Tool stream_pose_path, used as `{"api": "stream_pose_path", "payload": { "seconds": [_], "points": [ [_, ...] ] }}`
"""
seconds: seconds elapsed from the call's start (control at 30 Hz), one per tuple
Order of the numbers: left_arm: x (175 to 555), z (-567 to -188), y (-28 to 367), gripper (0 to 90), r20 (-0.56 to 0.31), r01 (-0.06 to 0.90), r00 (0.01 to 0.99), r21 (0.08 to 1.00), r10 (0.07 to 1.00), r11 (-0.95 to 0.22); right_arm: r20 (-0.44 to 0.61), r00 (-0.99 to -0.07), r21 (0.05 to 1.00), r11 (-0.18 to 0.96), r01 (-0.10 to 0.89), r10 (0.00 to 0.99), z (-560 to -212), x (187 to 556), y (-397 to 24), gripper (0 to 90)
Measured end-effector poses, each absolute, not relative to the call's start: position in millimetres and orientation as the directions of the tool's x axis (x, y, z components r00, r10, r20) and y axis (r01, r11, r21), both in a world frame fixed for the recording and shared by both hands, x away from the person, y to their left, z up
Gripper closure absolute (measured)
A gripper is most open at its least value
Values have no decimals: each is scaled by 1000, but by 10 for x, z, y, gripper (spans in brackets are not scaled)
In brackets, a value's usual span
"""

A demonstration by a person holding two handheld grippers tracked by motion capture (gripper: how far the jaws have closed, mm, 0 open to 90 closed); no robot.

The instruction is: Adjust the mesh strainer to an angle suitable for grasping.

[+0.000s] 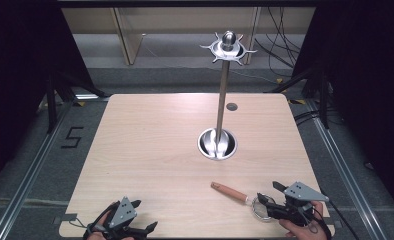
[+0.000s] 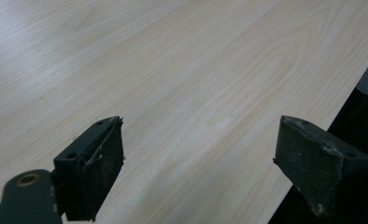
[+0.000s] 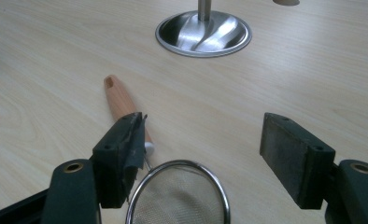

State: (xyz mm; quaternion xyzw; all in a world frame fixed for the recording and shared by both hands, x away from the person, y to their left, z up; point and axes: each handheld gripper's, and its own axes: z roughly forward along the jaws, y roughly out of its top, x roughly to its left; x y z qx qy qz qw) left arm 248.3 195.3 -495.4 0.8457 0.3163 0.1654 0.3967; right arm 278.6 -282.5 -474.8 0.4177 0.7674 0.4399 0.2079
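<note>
High view puts your right gripper (image 1: 271, 199) at the near right corner of the bench (image 1: 150, 150), its fingers (image 3: 121, 149) spread wide around the round mesh head of a small strainer (image 1: 248, 200) but gripping nothing. The strainer lies flat, its wooden handle pointing toward the middle of the bench, well short of the metal stand (image 1: 218, 142) with hooks at its top. Your left gripper (image 1: 135, 220) rests at the near left corner, fingers (image 2: 91, 177) also wide open over bare wood. You look to be at the pickup step. Next, close on the strainer's rim or neck firmly enough that it won't swing, then lift it toward the stand's hooks.
</note>
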Motion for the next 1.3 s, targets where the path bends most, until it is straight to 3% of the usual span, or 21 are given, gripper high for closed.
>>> {"api": "stream_pose_path", "payload": {
  "seconds": [0.9, 1.17, 1.2, 1.3],
  "points": [
    [2493, -4960, 1956, 149, 39, 402, 737, 777, 675, -484, 67, -573, 845, 258, 468, 817, -4726, 2809, -2756, 314],
    [2489, -4971, 1946, 149, 16, 412, 732, 786, 681, -461, 12, -666, 835, 359, 417, 746, -4664, 2847, -2573, 303],
    [2512, -4968, 1959, 149, 45, 383, 745, 787, 665, -483, 20, -673, 826, 368, 428, 739, -4660, 2852, -2502, 274],
    [2484, -4977, 1937, 149, 2, 422, 728, 787, 686, -450, 22, -685, 811, 388, 438, 728, -4696, 2867, -2439, 240]
  ]
}}
